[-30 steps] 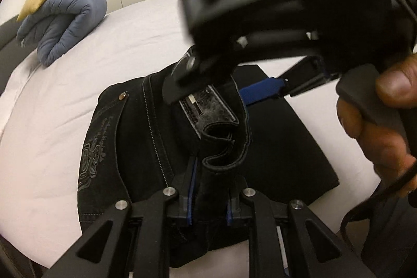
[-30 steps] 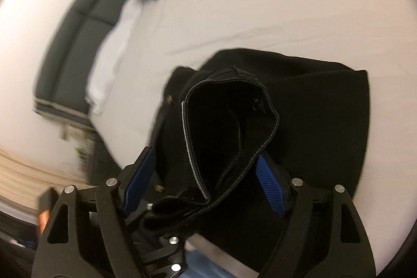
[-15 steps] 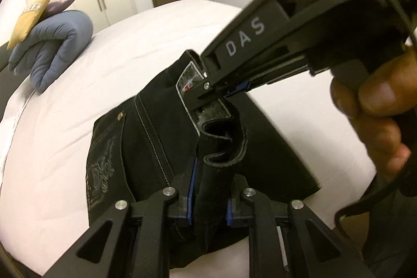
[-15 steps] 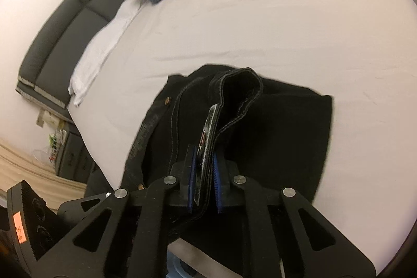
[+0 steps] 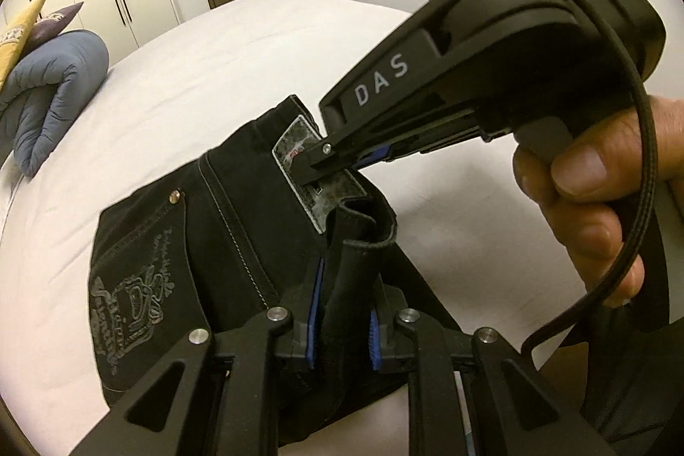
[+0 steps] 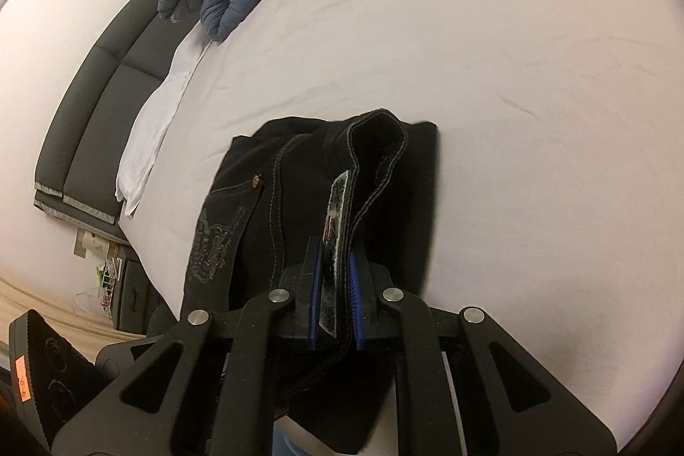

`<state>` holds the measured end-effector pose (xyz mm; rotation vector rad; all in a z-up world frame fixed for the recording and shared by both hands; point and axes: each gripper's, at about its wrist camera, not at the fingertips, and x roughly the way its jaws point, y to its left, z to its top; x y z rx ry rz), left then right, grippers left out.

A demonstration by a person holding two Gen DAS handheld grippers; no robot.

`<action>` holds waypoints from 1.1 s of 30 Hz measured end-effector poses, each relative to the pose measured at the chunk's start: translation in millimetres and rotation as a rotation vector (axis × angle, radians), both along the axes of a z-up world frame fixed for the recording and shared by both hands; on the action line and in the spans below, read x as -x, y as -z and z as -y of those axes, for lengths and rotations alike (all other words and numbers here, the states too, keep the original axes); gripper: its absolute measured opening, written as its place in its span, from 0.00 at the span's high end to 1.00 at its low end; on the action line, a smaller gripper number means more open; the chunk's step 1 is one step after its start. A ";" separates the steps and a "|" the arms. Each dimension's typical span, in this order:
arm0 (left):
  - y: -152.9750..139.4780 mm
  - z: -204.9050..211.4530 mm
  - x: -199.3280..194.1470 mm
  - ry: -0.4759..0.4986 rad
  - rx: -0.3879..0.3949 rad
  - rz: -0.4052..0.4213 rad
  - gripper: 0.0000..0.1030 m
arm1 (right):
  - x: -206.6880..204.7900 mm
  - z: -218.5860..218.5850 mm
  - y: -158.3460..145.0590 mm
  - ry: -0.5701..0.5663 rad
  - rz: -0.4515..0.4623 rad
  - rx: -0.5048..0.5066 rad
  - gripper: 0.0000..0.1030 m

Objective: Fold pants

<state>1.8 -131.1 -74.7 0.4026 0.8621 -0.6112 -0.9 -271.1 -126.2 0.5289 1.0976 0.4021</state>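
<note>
At the far left of the left wrist view I see a rolled blue duvet [image 5: 51, 92] with a yellow cushion [image 5: 21, 24] leaning on it, both at the edge of the white bed [image 5: 222, 71]. The black pants [image 5: 205, 242] lie in a compact folded bundle on the sheet near the bed's front edge, embroidered back pocket [image 5: 128, 285] facing up at the left. My left gripper [image 5: 342, 323] is clamped on a raised fold of the waistband, blue pads pressing the denim from both sides. To its right, my right gripper [image 5: 320, 165] is closed on the waistband at the grey label patch [image 5: 312, 174]; its jaws have just been closing, with the fabric between them. The right hand [image 5: 598, 208] wraps the handle at the far right
</note>
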 end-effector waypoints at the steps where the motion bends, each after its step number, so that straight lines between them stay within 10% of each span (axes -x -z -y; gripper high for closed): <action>1: 3.5 0.9 0.3 0.000 0.001 -0.007 0.82 | -0.5 -1.5 5.5 0.004 -0.004 -0.004 0.90; 11: 25.7 -1.8 -8.9 0.005 0.022 -0.032 0.78 | 7.6 4.1 42.9 0.063 -0.041 -0.057 0.88; 21: -7.7 -77.9 2.3 -0.062 0.243 -0.104 0.14 | 20.7 27.6 54.9 0.123 -0.057 -0.135 0.67; 29: -24.9 -174.7 -40.2 -0.263 0.389 -0.204 0.32 | 25.5 -5.5 -7.7 0.057 0.072 -0.236 0.73; 33: -24.4 -184.6 -56.0 -0.230 0.457 -0.279 0.33 | -0.7 -49.0 22.9 -0.021 -0.032 -0.304 0.73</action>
